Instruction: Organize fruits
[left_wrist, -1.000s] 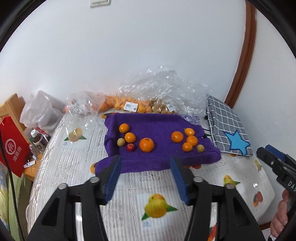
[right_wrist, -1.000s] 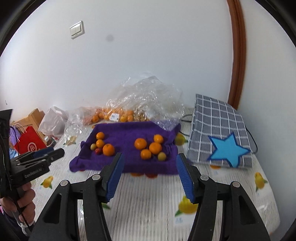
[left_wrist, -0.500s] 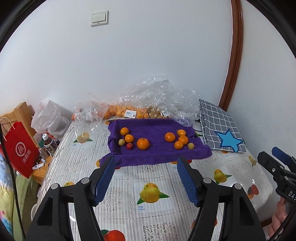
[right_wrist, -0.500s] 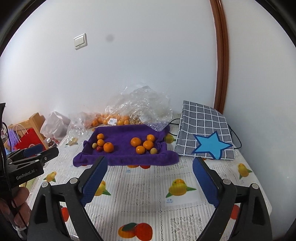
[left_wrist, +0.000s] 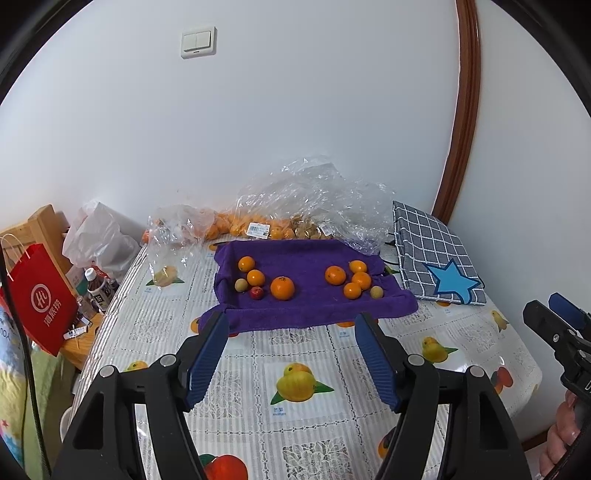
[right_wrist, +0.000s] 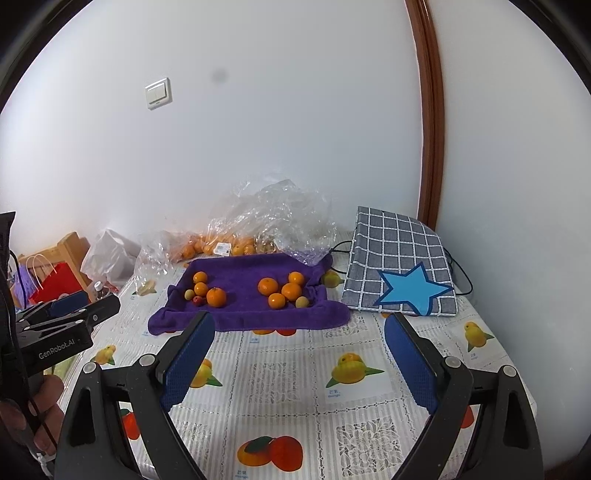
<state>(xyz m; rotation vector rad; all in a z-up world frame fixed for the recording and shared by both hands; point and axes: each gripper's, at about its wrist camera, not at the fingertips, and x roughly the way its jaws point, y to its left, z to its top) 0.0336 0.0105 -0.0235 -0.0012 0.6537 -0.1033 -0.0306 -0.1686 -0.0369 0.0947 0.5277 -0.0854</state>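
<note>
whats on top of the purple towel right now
Ten loose fruits lie on the purple towel in two groups of five: oranges, two pale yellowish fruits and one small red fruit. Whatever lies beneath the towel is covered.

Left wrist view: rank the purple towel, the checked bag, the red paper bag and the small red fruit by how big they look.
1. purple towel
2. checked bag and red paper bag: they look alike, and the paper bag sits nearer, so no ranking.
3. small red fruit

Bright, even room light on both views; shadows are soft. Fisheye bends the door frame (left_wrist: 461, 110) and blackens the corners. A dark smudge marks the wall (right_wrist: 218, 75). Focus is sharp.
</note>
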